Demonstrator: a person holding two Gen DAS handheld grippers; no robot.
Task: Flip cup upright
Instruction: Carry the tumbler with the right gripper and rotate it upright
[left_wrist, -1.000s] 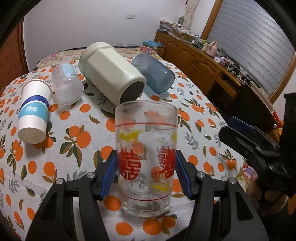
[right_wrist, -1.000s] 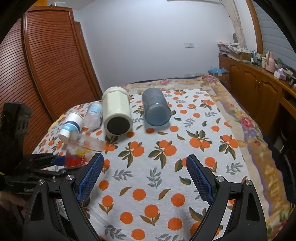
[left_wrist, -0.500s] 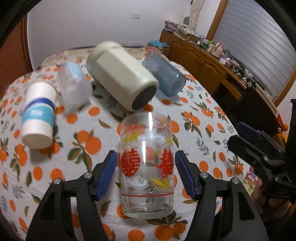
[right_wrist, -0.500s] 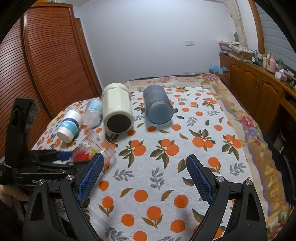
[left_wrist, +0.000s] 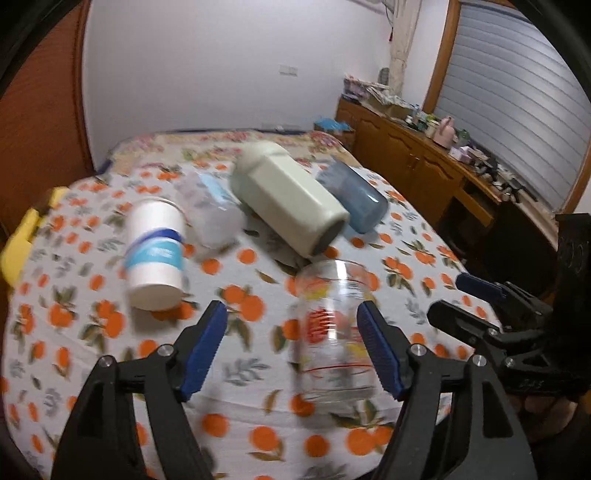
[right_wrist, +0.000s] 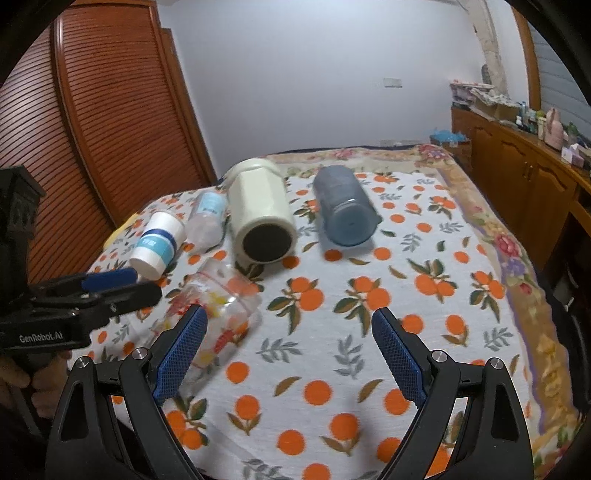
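Your left gripper gapes wide, holding nothing, beside the printed glass cup standing mouth-up on the orange-patterned cloth, your right gripper equally agape: slick, breakable, so grip mid-wall

White wall; louvred wooden wardrobe; seemingly a shuttered window.

Cream jar, blue cup, paper cup lying on orange-print cloth.
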